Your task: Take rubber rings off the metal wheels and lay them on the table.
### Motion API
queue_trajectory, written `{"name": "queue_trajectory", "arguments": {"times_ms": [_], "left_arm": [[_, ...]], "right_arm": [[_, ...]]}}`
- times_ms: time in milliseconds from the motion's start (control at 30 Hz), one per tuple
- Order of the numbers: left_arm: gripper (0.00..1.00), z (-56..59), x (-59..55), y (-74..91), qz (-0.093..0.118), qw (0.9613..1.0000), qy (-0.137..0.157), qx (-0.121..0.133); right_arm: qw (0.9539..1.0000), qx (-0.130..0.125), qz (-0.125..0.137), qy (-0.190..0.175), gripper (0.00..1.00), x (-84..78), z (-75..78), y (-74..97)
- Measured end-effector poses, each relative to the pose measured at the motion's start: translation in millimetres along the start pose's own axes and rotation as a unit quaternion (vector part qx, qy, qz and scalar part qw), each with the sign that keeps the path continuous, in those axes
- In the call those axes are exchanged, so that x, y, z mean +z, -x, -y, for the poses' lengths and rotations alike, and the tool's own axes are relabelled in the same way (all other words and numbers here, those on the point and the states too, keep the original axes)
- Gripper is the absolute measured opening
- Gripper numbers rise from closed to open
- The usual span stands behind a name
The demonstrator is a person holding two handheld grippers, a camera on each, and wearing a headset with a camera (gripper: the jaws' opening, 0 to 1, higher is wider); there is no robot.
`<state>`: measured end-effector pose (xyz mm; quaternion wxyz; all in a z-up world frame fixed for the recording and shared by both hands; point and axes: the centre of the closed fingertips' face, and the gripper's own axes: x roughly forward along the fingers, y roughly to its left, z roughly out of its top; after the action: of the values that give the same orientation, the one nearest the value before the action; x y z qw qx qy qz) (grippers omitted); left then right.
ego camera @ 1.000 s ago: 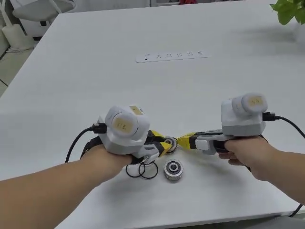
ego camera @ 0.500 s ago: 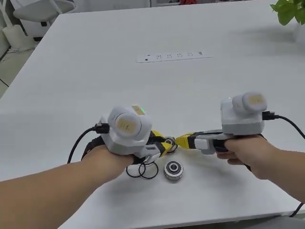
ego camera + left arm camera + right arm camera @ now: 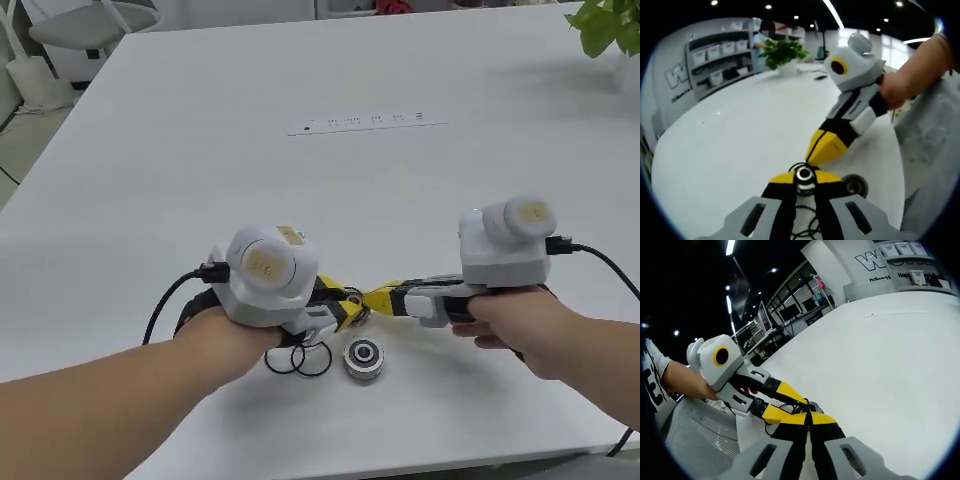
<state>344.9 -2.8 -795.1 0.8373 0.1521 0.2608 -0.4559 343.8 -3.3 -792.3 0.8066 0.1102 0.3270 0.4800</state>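
White table [image 3: 300, 180]: left gripper [image 3: 347, 306] jaws clamp a metal wheel [image 3: 804, 174]; right gripper [image 3: 378, 297] jaws, pressed together, meet that wheel tip-to-tip. A second wheel [image 3: 363, 356] lies near both jaw tips, with loose rubber rings [image 3: 298, 358] beneath the left jaws.

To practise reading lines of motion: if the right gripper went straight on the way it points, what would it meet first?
Most likely the metal wheel held in the left gripper; the right gripper points straight at it from close by, though exact depth is unclear.
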Motion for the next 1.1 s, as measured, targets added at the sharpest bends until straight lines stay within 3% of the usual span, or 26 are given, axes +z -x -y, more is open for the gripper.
{"name": "queue_trajectory", "arguments": {"times_ms": [267,500,700,1100], "left_arm": [[0.16,3.1,1.6,4.0,-0.005,0.9998,-0.001,-0.018],[0.22,7.2,10.0,17.2,0.015,0.9994,-0.001,-0.03],[0.3,10.9,8.7,33.0,0.02,0.9989,-0.012,-0.042],[0.39,16.4,21.4,65.1,0.057,0.997,0.009,-0.051]], "right_arm": [[1.0,0.003,0.0,-0.005,0.0,4.1,-0.2,1.0],[0.9999,0.009,0.002,-0.005,0.0,7.2,-4.5,2.3],[0.9998,0.019,0.003,0.001,0.0,12.2,-14.7,3.8],[0.999,0.041,0.002,0.017,0.0,20.2,-38.7,5.6]]}}
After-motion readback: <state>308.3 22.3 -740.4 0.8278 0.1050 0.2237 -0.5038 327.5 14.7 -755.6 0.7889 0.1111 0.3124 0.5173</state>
